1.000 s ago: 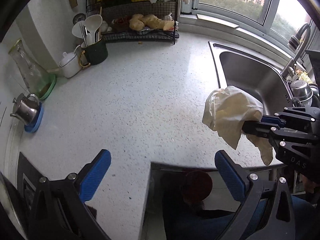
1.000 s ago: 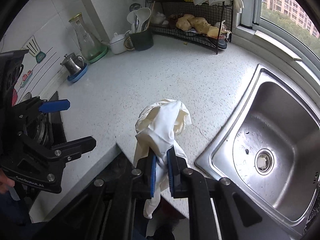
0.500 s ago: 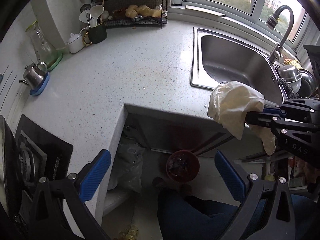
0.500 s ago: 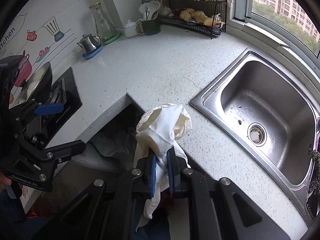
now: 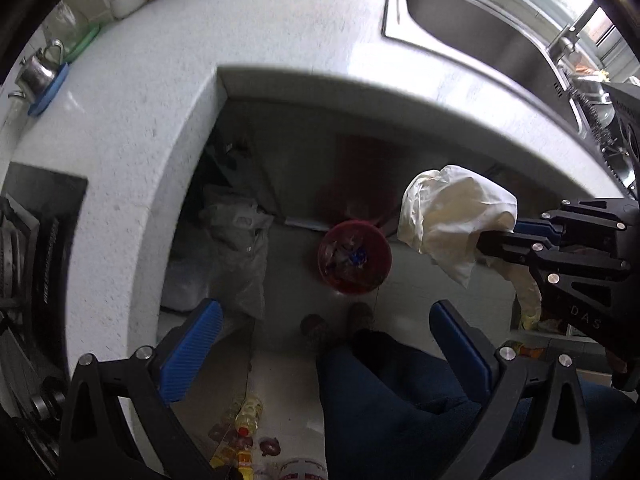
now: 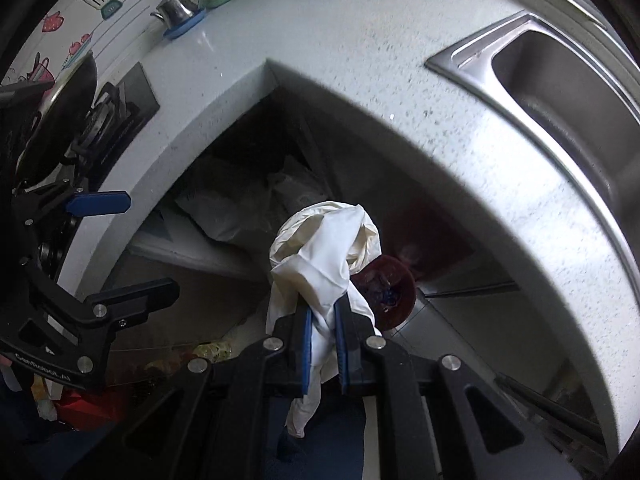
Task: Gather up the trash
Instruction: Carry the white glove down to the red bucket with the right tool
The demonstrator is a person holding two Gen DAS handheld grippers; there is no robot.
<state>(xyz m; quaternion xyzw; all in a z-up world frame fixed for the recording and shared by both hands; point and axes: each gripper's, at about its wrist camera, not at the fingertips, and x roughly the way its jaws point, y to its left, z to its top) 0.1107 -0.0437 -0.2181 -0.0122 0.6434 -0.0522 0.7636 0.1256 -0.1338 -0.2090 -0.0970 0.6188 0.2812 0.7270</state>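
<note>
My right gripper (image 6: 323, 322) is shut on a crumpled cream-white glove (image 6: 326, 250) and holds it in the air in front of the counter. The glove also shows in the left wrist view (image 5: 452, 220), with the right gripper (image 5: 494, 236) at the right. A red trash bin (image 5: 354, 256) with scraps inside stands on the floor below; in the right wrist view the bin (image 6: 394, 294) lies just right of and behind the glove. My left gripper (image 5: 324, 342) is open and empty above the floor, near the bin.
The white speckled countertop (image 5: 280, 32) wraps around the corner, with a steel sink (image 5: 480, 28) at the right and a stove (image 6: 92, 116) at the left. Plastic bags (image 5: 236, 232) lie under the counter. Bottles and scraps (image 5: 240, 428) litter the floor by my legs (image 5: 384, 396).
Both grippers have pulled back from over the counter and tilted down towards the floor. The red bin is now in full view below. The glove stays clamped in the right gripper.
</note>
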